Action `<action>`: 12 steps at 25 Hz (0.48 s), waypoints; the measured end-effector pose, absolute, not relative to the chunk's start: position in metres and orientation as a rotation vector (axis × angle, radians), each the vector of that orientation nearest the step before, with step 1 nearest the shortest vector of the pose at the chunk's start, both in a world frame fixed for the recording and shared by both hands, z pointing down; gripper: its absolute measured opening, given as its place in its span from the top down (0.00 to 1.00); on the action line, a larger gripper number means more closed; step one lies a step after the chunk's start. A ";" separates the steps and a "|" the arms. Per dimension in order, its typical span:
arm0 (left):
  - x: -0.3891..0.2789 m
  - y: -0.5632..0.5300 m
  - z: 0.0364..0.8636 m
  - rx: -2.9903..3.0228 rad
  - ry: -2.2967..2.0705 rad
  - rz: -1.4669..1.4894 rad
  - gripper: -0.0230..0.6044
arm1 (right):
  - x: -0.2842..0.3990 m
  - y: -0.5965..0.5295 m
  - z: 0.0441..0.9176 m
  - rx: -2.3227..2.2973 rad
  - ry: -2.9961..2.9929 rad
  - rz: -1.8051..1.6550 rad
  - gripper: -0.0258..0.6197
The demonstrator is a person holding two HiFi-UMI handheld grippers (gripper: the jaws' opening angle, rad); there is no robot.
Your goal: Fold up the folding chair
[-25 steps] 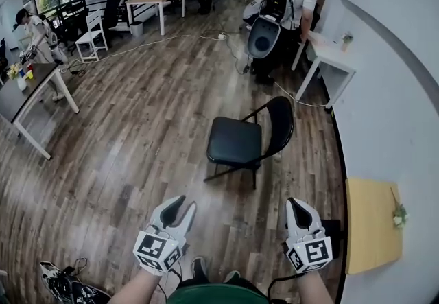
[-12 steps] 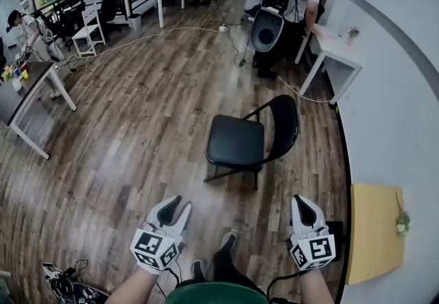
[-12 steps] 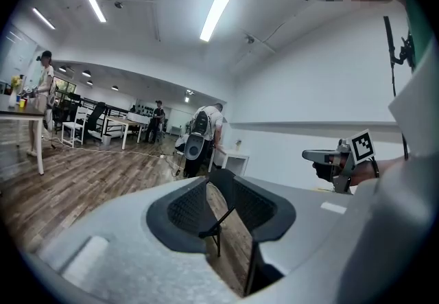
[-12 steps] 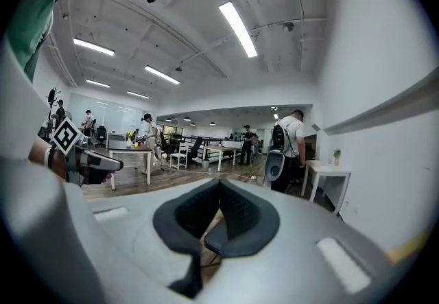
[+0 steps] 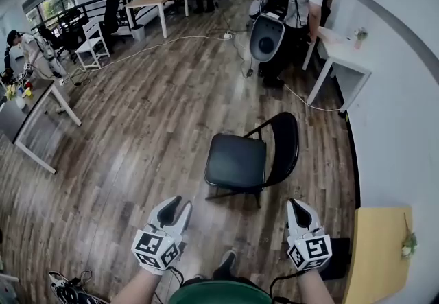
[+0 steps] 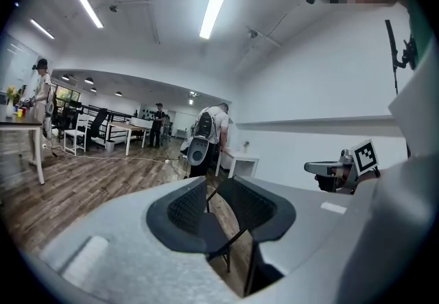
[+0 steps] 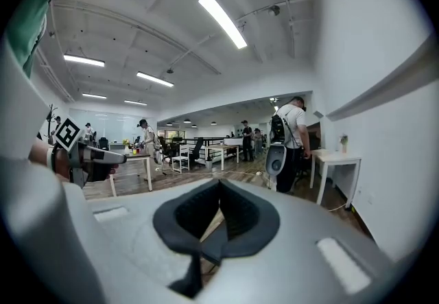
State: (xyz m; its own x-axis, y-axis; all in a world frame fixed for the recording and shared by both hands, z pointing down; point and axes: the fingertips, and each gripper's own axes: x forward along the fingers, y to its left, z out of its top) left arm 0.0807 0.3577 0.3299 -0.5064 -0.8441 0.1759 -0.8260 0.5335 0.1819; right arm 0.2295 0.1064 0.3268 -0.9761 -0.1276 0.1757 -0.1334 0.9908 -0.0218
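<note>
1. Black chair [image 5: 250, 158] stands unfolded on the wood floor [image 5: 151, 124] at the middle of the head view, with its seat [image 5: 233, 162] flat.
2. It lies just above both my tongs in the frame and apart from them; neither touches it.
3. My left tongs [image 5: 180, 204], at the lower left, have their jaws a little apart with nothing gripped. In the left gripper view only the distant chair shows through the gap.
4. My right tongs [image 5: 296, 205], at the lower right, are closed tight on nothing.
5. The chair faces the frame's left. Its backrest [image 5: 285, 145] stands along the seat's right side, its width running up and down the frame.
6. The right tongs sit almost directly below the backrest and are nearer to it. The left tongs sit below and left of the seat's front edge.
7. I judge the fold turns on that split: the right takes the backrest and the left lifts the seat front toward it. The right jaws must open first.
</note>
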 end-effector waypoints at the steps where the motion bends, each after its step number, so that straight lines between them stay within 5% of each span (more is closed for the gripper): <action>1: 0.077 0.351 0.329 1.401 -2.530 -0.101 0.76 | 0.225 0.098 0.327 0.194 -2.960 0.062 0.96; 12: 0.031 0.297 0.321 1.419 -2.537 0.004 0.76 | 0.200 0.023 0.358 0.321 -2.950 0.300 0.96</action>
State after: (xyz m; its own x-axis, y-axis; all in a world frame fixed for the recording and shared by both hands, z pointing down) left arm 0.0312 0.2970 0.3212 -0.5025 -0.8402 0.2040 -0.8408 0.5298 0.1110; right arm 0.2001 0.0234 0.3575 -0.9643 -0.1958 0.1784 -0.2277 0.9569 -0.1805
